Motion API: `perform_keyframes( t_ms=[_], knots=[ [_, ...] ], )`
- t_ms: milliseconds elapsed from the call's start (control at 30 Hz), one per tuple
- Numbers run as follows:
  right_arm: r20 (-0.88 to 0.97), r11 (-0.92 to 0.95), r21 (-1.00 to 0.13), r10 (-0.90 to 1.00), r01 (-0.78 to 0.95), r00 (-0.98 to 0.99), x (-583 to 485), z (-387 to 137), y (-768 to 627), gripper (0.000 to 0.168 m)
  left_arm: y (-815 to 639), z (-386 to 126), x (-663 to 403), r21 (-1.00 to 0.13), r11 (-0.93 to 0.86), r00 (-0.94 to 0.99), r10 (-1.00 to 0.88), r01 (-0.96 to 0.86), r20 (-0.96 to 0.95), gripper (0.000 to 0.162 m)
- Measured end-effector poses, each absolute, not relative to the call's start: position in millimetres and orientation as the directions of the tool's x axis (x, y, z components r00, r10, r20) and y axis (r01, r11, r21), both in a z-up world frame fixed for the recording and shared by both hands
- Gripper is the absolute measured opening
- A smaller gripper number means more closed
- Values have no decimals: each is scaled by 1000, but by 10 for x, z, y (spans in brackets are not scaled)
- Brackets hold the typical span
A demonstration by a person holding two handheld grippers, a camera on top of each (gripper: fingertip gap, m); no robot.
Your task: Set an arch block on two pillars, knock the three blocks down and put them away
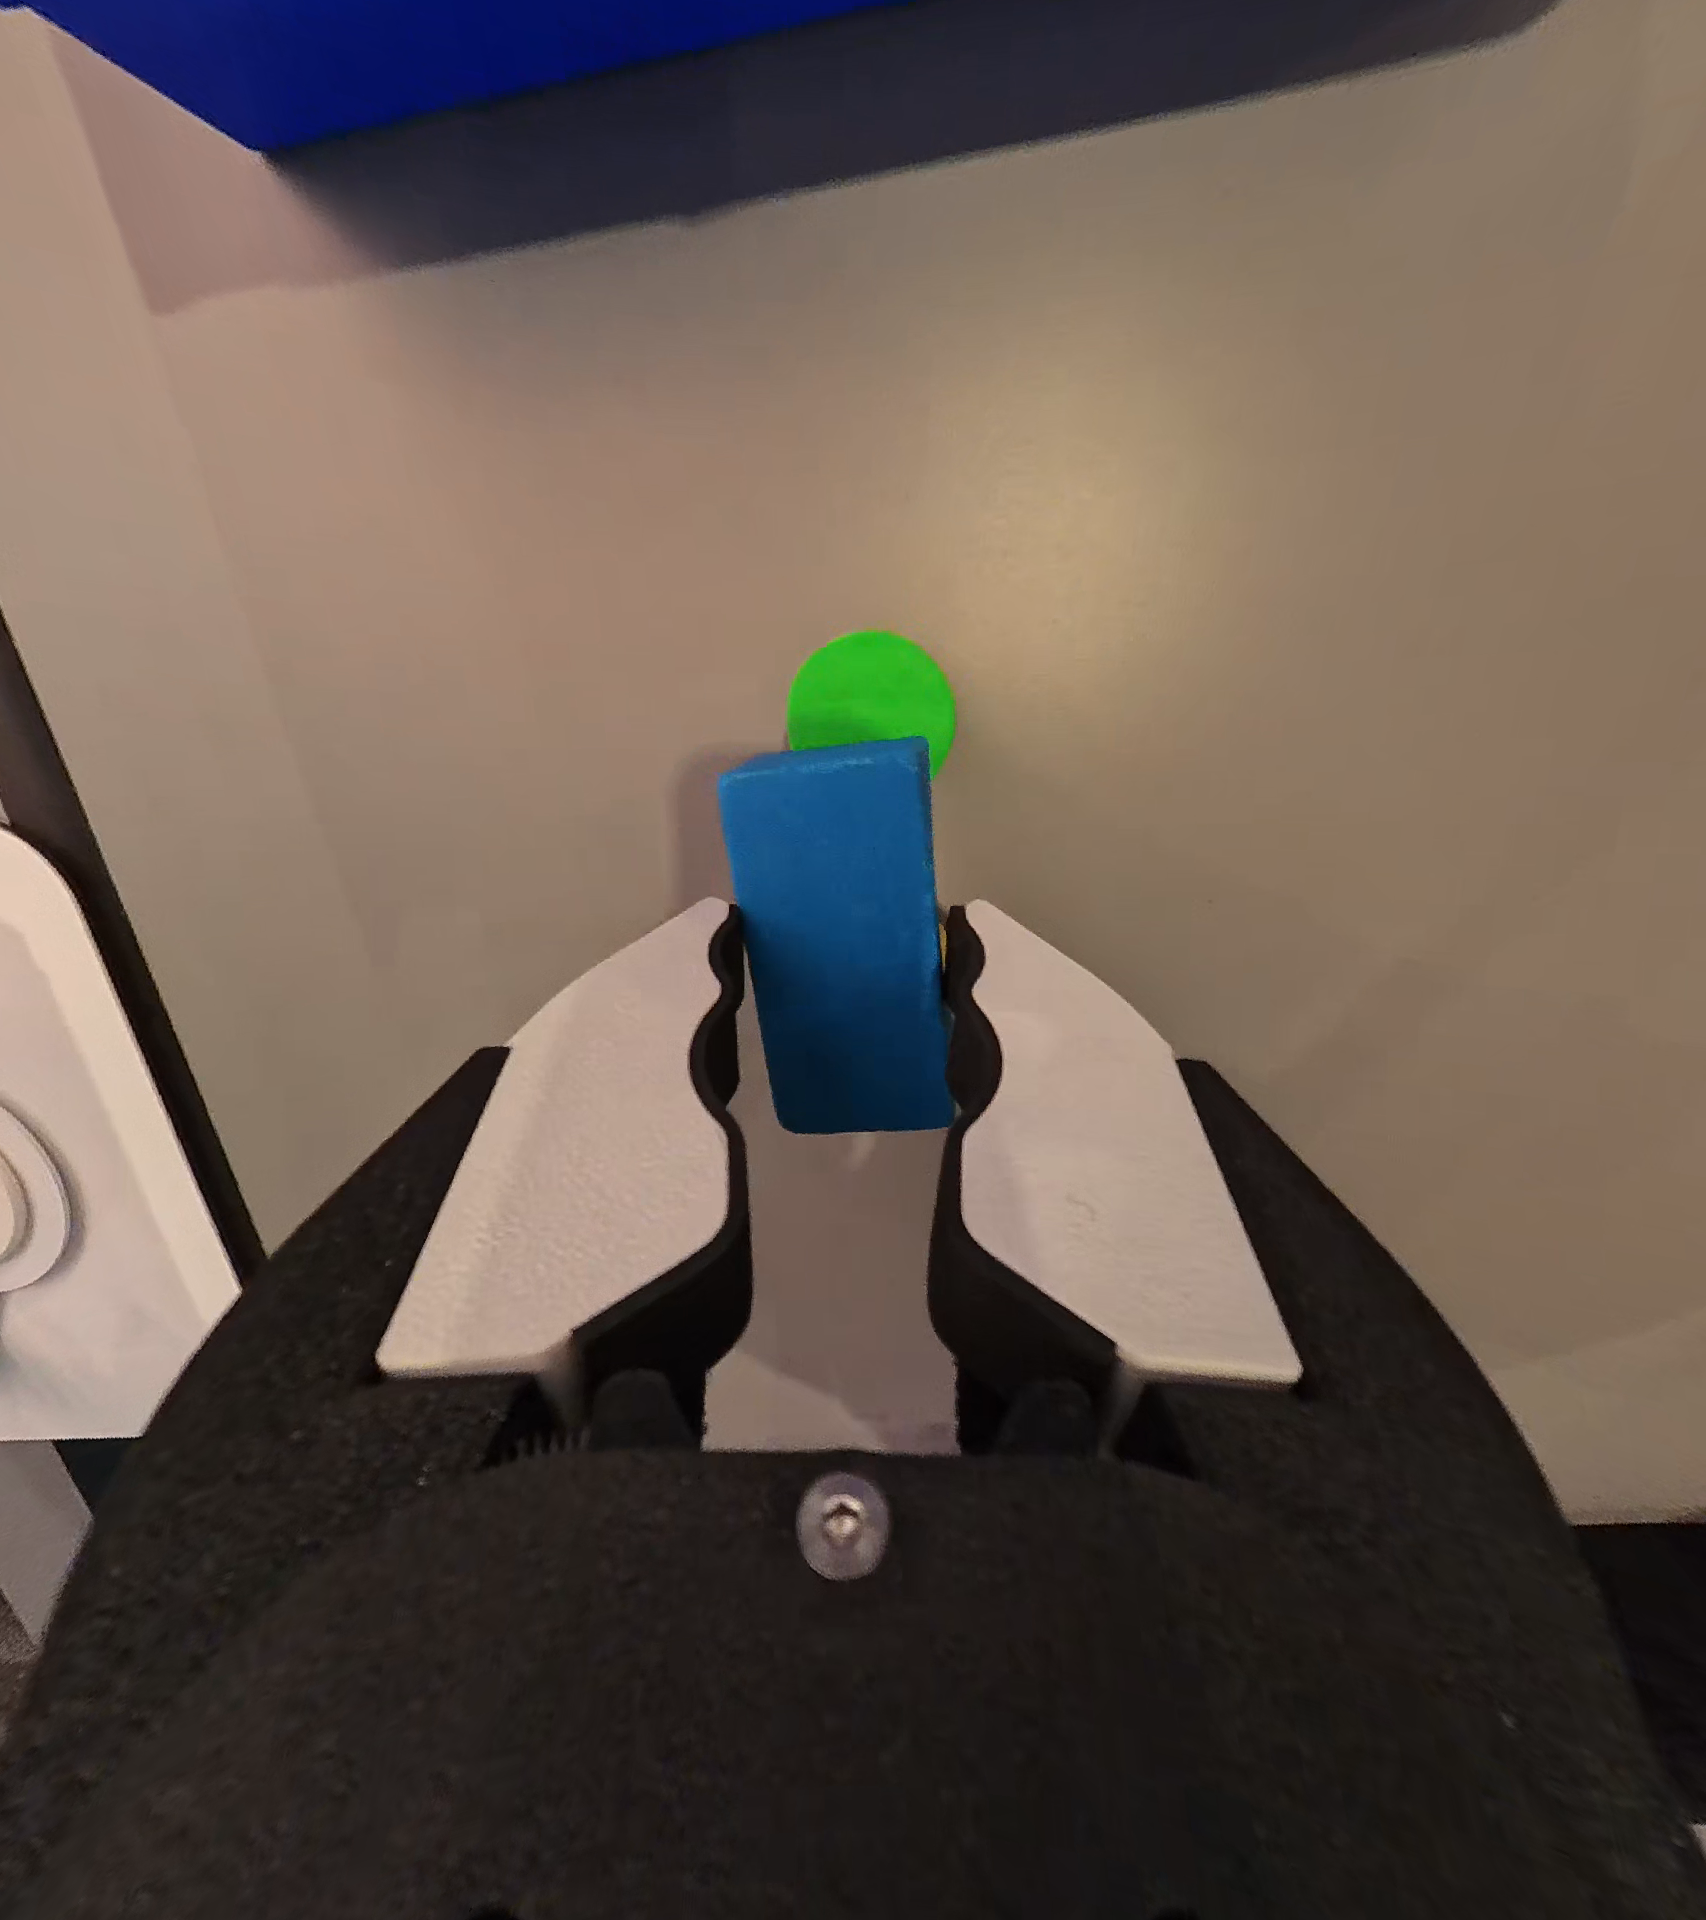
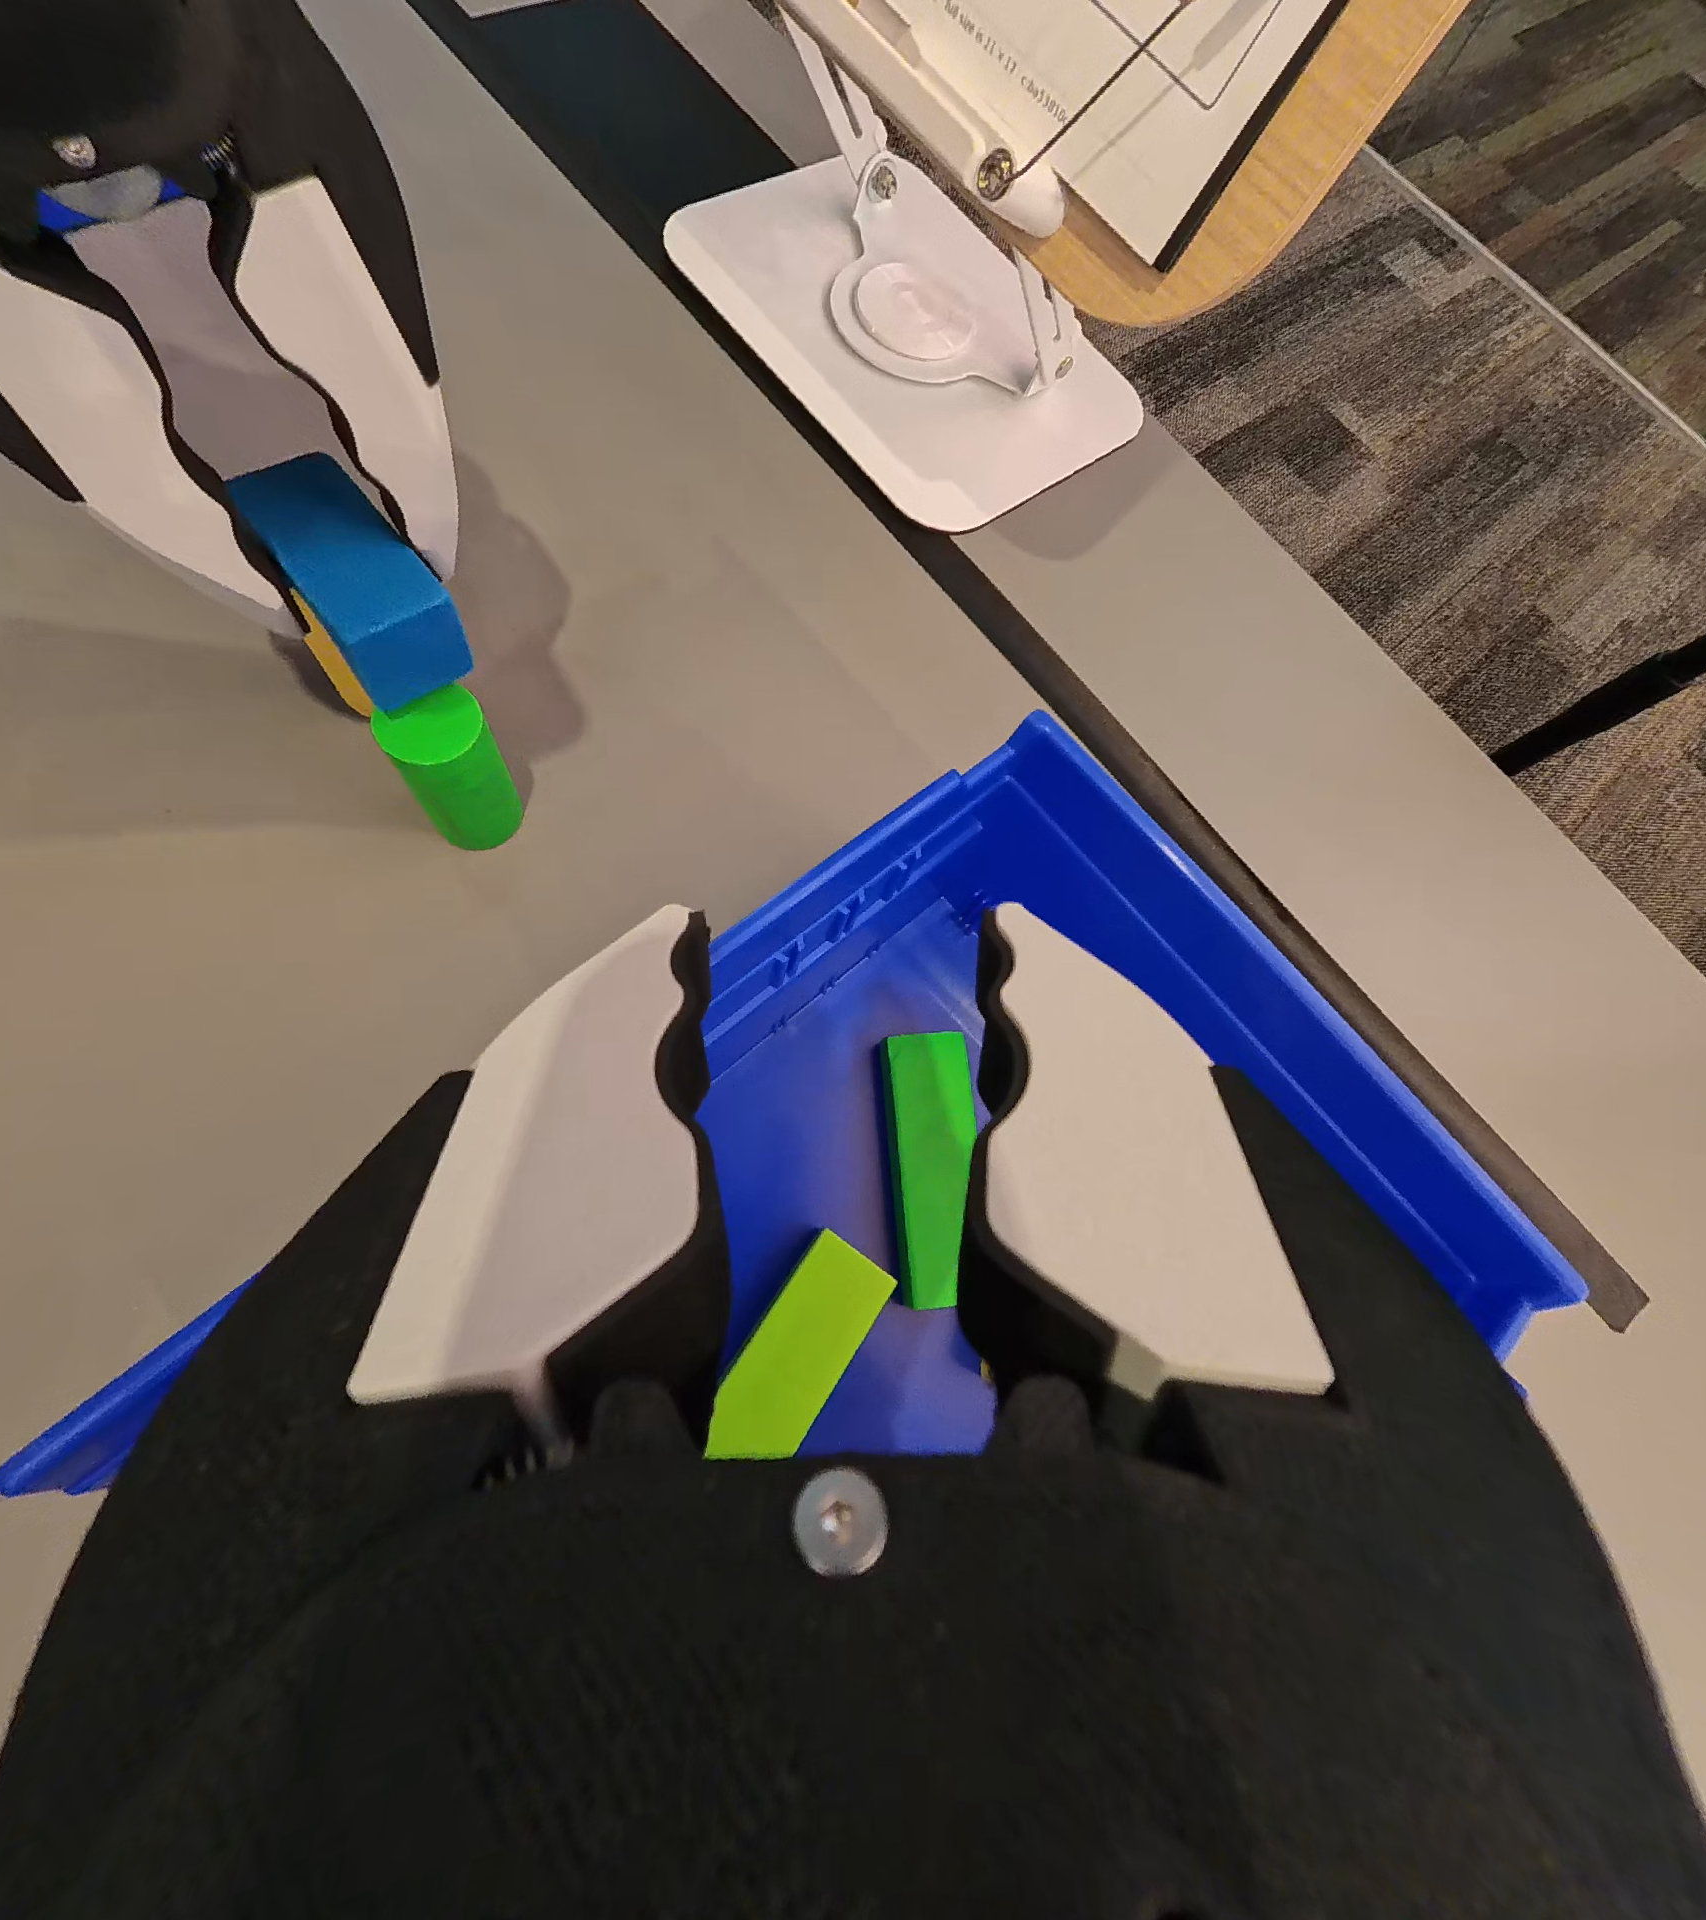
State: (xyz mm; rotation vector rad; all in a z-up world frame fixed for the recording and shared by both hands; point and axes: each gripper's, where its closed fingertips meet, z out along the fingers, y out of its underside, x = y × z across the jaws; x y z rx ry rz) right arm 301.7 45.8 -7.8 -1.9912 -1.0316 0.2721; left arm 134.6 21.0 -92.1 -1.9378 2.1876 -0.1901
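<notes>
Gripping blue arch block (image 1: 833, 935) over green pillar (image 1: 870, 694).

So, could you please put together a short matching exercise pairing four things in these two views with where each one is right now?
Things
1. blue arch block
2. green cylinder pillar
3. flat lime-green plank
4. white stand base

Places
A. lying inside the blue plastic bin
B. upright on the grey table, under one end of the arch
C. near the table's far edge, beyond the bin
D. clamped in the left gripper

Pairs: 1-D, 2-B, 3-A, 4-C
</notes>
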Motion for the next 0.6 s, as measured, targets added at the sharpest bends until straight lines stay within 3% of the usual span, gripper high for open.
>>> perform_keyframes(
  t_ms=[233, 300, 400, 500, 600],
  knots=[
    [174, -307, -762, 751, 570, 636, 3037, -122, 465, 51, 208, -979, 1333, -200, 122, -112, -992, -972, -60, 38],
    [171, -307, -765, 752, 567, 637, 3036, -118, 463, 51, 270, -990, 1334, -191, 111, -95, -991, -975, -92, 64],
    [169, -307, -766, 752, 565, 637, 3034, -116, 463, 51, 248, -946, 1360, -218, 99, -84, -993, -971, -79, 65],
    [170, -302, -771, 752, 561, 637, 3015, -110, 466, 51, 245, -768, 1406, -297, 87, -58, -993, -951, -107, 69],
    [154, -282, -807, 748, 519, 645, 2952, -9, 466, 51, 201, -360, 1466, -507, 63, 18, -988, -860, -152, 62]
  ],
)
